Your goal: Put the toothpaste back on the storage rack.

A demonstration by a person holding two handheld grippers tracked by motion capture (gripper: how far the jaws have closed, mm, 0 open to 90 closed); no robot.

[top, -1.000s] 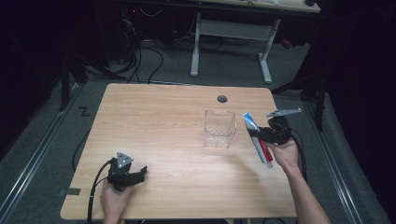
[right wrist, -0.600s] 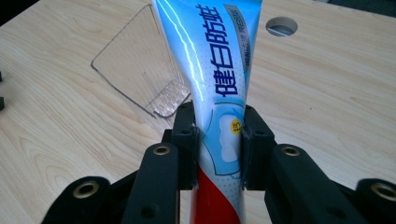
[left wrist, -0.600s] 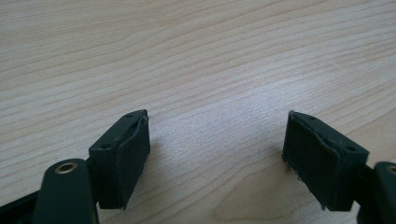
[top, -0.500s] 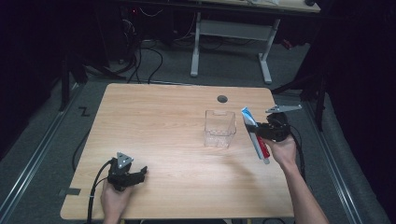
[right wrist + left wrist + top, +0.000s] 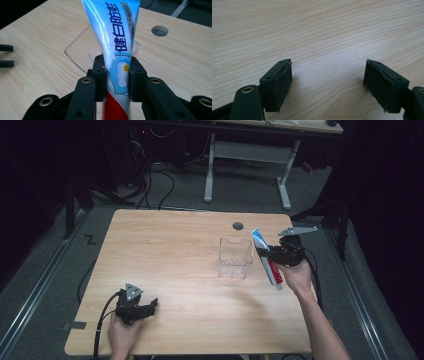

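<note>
A blue, white and red toothpaste tube (image 5: 266,259) (image 5: 112,37) is clamped in my right gripper (image 5: 267,254) (image 5: 117,77), which is shut on it and holds it off the table, slanted, just right of a clear plastic cup (image 5: 234,258) (image 5: 77,57). The tube's blue crimped end points up and toward the cup, and its red end hangs lower toward the person's hand. My left gripper (image 5: 147,308) (image 5: 328,85) rests low at the table's front left, jaws open wide over bare wood with nothing between them.
The wooden table (image 5: 170,250) has a round cable hole (image 5: 238,226) (image 5: 159,30) behind the cup. A white desk frame (image 5: 248,155) and cables stand on the floor beyond the far edge.
My right gripper has lifted the toothpaste tube and carried it left toward the cup. The left gripper has stayed where it was.
</note>
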